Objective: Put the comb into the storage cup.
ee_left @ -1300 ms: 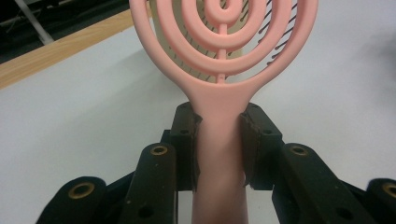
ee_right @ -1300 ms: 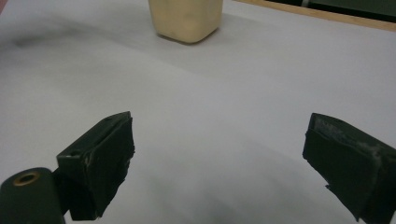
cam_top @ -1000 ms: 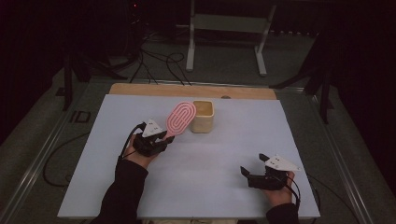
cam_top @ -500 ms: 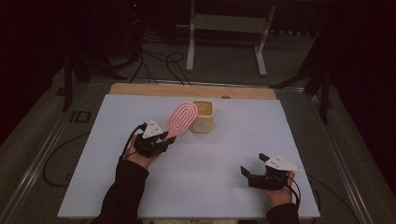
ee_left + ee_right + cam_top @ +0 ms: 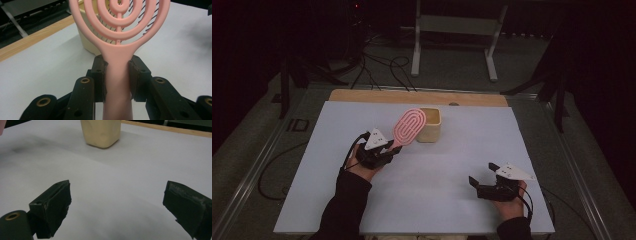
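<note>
1. High view: the white table (image 5: 422, 200) bears a cream square cup (image 5: 430, 125) near its far edge.
2. Just left of the cup, the left gripper (image 5: 388, 150) is clamped on the handle of a pink hairbrush (image 5: 408, 126), whose head tilts up beside the cup's rim.
3. At the near right, the right gripper (image 5: 476, 181) rests with jaws spread, holding nothing.
4. Likely step: carrying the brush to the cup; next, lift its head over the rim and lower it in.
5. The cup's inside is hidden; the left gripper view cuts off the brush's top.

pink brush (image 5: 409, 126) with concentric rings — cream cup (image 5: 430, 124) — pale grey table (image 5: 422, 190), black fingers (image 5: 51, 207).
</note>
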The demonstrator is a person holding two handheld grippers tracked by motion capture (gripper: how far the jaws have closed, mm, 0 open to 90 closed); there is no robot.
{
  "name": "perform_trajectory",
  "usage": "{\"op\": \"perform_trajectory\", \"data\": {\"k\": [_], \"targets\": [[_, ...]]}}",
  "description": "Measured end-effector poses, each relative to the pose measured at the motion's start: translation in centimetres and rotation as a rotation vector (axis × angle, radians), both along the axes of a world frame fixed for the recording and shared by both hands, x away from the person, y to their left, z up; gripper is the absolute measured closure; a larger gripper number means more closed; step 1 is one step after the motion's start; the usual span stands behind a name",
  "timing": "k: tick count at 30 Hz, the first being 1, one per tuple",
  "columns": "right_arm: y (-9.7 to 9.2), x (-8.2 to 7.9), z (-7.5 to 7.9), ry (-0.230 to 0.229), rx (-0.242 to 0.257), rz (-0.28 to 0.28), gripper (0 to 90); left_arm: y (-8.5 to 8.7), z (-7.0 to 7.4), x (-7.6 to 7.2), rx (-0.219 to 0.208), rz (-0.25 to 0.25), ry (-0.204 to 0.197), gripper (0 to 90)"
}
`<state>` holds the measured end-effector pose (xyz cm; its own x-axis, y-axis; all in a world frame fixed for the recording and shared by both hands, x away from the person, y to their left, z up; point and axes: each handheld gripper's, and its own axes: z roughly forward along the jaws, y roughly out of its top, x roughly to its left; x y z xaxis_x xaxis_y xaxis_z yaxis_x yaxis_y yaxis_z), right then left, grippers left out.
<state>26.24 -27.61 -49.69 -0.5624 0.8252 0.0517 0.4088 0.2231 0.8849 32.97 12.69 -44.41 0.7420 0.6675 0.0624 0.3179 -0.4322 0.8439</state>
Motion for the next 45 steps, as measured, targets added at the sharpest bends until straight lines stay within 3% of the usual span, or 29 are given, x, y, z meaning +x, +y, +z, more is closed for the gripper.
{"op": "perform_trajectory", "data": {"k": [8, 19, 45], "targets": [[0.4, 0.7, 0.8, -0.009, 0.006, 0.019, 7.7, 0.0, 0.3, -0.1, -0.014, -0.005, -0.013, 70.1], [1.5, 2.2, 2.2, 0.004, 0.058, 0.067, 7.7, -0.4, 0.6, -0.4, -0.008, -0.024, -0.026, 70.1], [5.1, 4.6, 6.0, -0.008, 0.072, 0.186, 7.7, -0.8, 1.0, -0.9, -0.016, -0.039, -0.046, 70.1]]}}
